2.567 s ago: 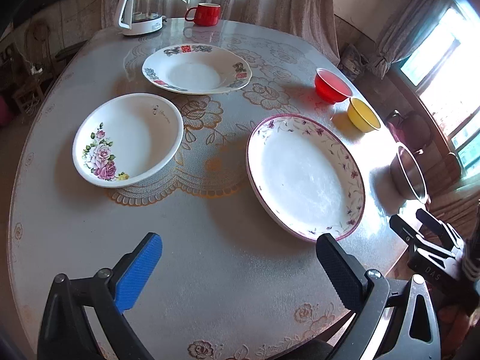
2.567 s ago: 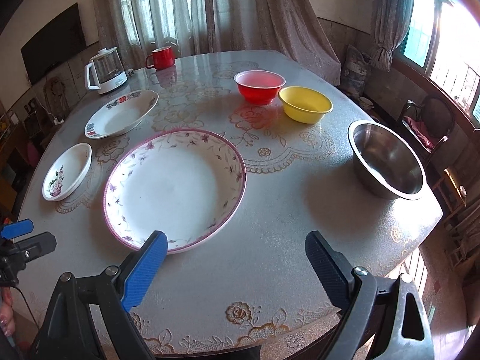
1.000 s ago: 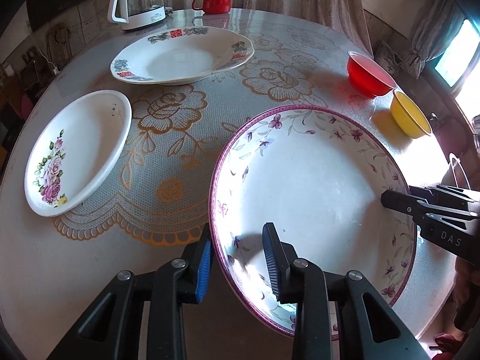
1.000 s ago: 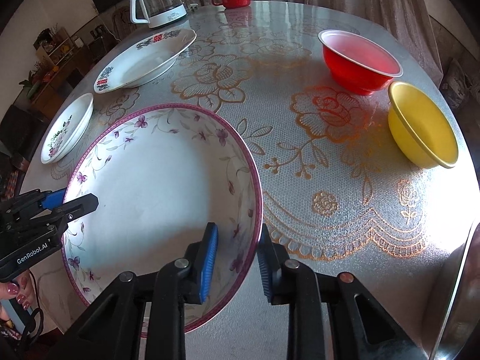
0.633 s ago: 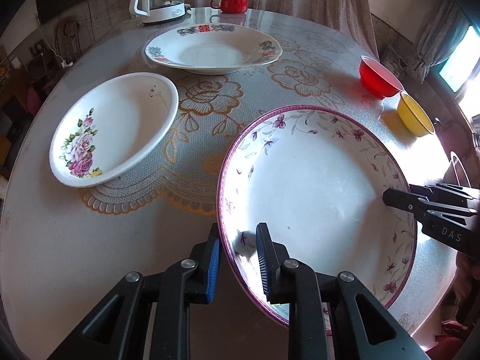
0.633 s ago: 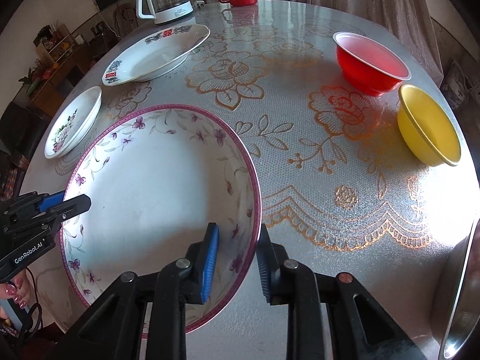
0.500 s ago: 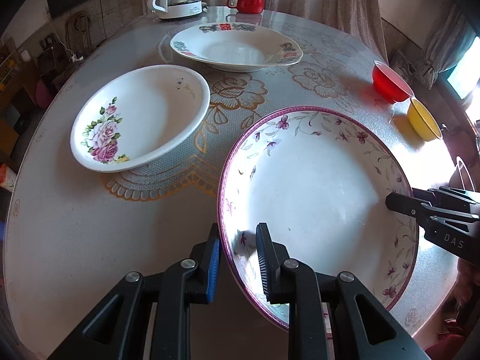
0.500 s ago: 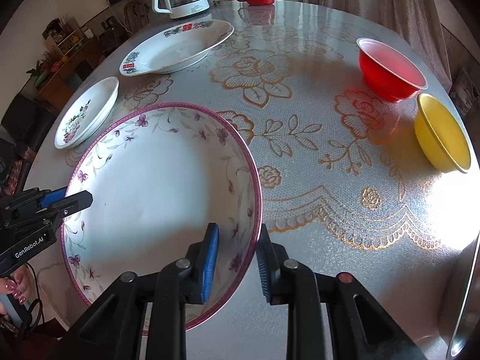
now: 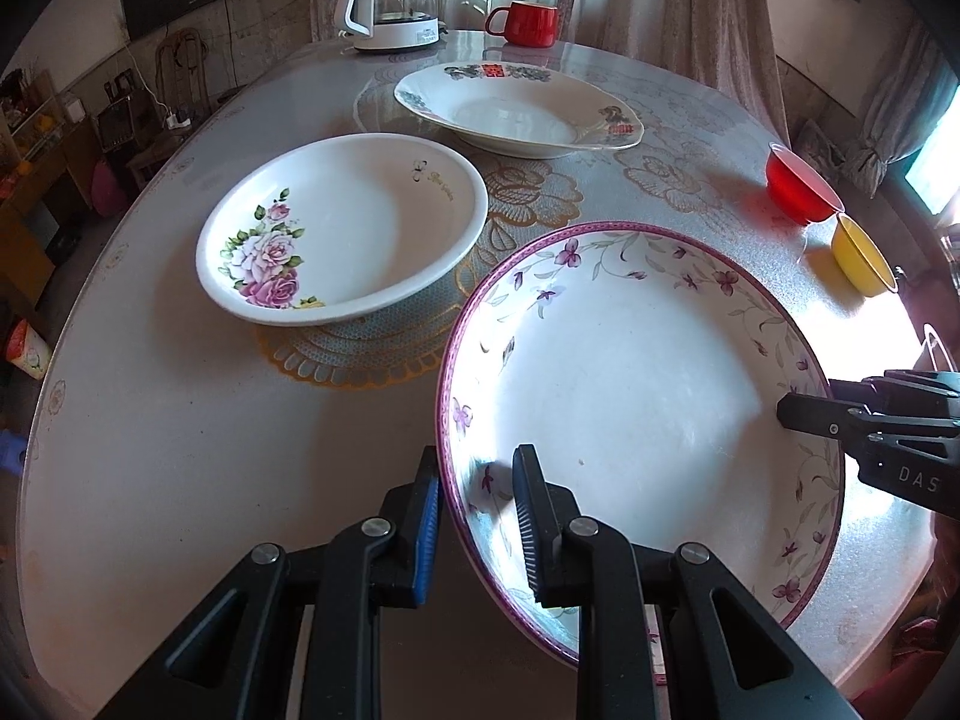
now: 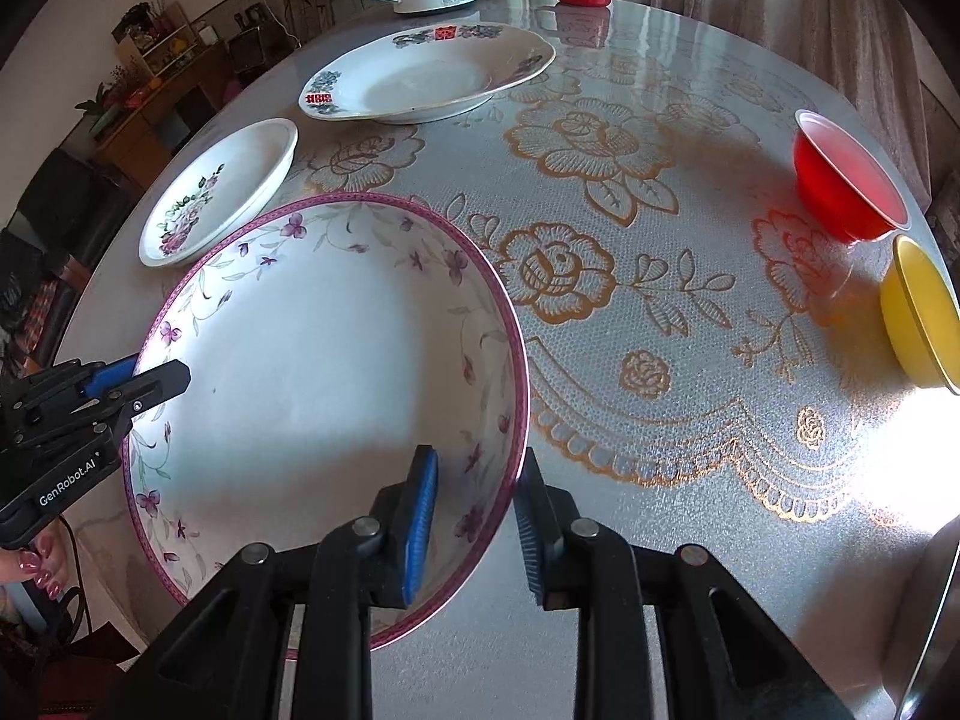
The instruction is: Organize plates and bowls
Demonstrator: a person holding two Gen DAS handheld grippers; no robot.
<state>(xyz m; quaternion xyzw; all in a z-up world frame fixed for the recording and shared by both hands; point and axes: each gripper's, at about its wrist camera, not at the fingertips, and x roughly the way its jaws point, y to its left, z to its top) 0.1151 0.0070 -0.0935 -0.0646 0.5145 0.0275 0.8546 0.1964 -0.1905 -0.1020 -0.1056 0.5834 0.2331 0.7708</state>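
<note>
Round and covered in a lace-patterned cloth, the table (image 9: 150,450) has bare surface at its near edge on the left. Nearest, the left gripper (image 9: 474,516) is clamped on the near-left rim of the purple-rimmed plate (image 9: 630,396). The right gripper (image 10: 474,510) pinches the same plate's opposite rim, one pad inside and one outside. The plate is tilted, its edge overlapping the doily just beside the rose plate (image 9: 342,234), which lies flat. Beyond that sits the wide plate with red emblems (image 9: 516,108), apart from both. Open cloth stretches across the middle toward the right edge, where the red bowl (image 10: 846,180) and yellow bowl (image 10: 924,312) sit nearly touching. Farthest back stand a kettle (image 9: 390,0) and a red mug (image 9: 528,24) before the curtains.
</note>
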